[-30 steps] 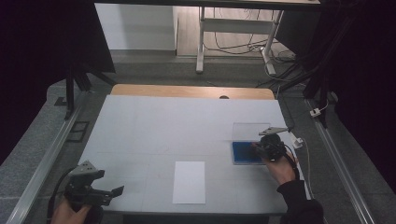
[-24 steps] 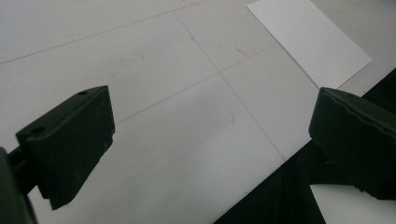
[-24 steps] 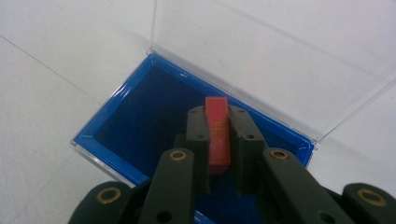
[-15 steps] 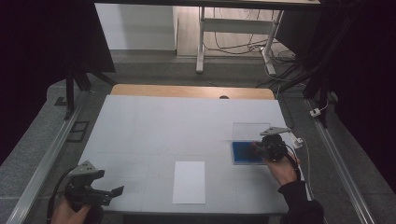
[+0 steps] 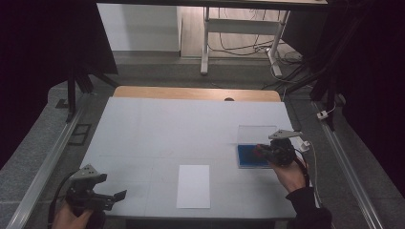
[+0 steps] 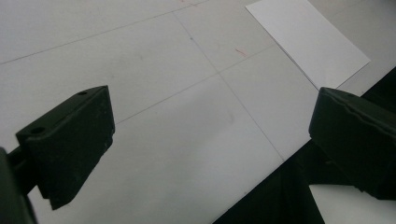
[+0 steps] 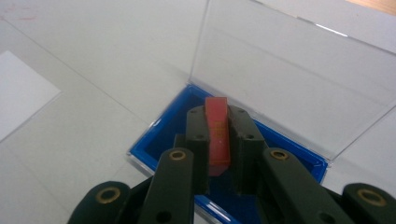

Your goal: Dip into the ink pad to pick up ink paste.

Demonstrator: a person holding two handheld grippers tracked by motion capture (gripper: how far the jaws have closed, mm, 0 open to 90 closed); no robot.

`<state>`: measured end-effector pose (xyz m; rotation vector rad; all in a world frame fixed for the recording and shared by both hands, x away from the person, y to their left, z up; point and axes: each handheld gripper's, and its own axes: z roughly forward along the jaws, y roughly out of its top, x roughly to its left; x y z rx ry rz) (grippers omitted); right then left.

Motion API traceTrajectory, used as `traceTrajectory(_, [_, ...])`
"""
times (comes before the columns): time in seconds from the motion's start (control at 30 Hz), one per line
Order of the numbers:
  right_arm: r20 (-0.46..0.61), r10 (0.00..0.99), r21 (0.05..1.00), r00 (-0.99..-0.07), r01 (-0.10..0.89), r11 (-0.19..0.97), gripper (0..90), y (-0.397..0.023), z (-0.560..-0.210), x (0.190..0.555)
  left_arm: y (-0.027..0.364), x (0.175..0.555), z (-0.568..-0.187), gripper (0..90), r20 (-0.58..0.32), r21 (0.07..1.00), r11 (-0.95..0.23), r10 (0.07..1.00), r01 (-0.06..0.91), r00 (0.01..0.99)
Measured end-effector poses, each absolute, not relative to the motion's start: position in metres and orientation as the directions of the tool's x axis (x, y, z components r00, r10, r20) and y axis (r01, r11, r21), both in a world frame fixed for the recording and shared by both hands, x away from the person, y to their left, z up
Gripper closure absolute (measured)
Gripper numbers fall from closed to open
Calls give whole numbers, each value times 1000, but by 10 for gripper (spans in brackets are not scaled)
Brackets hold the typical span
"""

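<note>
**Red block gripped over the blue case**

Red and narrow, the block (image 7: 217, 133) sits clamped edge-up between the jaws of the right gripper (image 7: 218, 140), which press on both its flat sides. It hangs just above the blue tray (image 7: 161, 130) of a small case whose clear lid (image 7: 289, 70) stands open behind it. In the high view the right gripper (image 5: 267, 151) is at the near right part of the table (image 5: 162, 129), over the blue case (image 5: 248, 157).

Little has changed over the last second: the right hand and gripper sit at the same spot over the case as a moment ago, and the grip is unaltered. That steadiness suggests the block is either just lifted from the tray or about to be set into it; the pictures do not settle which.

At the near left corner the left gripper (image 5: 98, 195) waits, its jaws wide apart and holding nothing. A white sheet of paper (image 5: 193, 186) lies flat between the two hands, untouched.
</note>
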<state>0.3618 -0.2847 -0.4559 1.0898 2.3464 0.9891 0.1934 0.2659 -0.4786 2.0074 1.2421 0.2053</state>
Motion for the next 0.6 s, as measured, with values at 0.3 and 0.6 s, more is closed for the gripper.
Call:
traceTrajectory(0.3, [-21, 745, 741, -667, 490, 459, 797, -281, -449, 352, 266, 193, -479, 11, -240, 669, -245, 822, 702, 516])
traceTrajectory(0.6, [-9, 714, 753, -700, 464, 466, 797, -272, -445, 344, 266, 193, -479, 12, -239, 669, -247, 821, 701, 518])
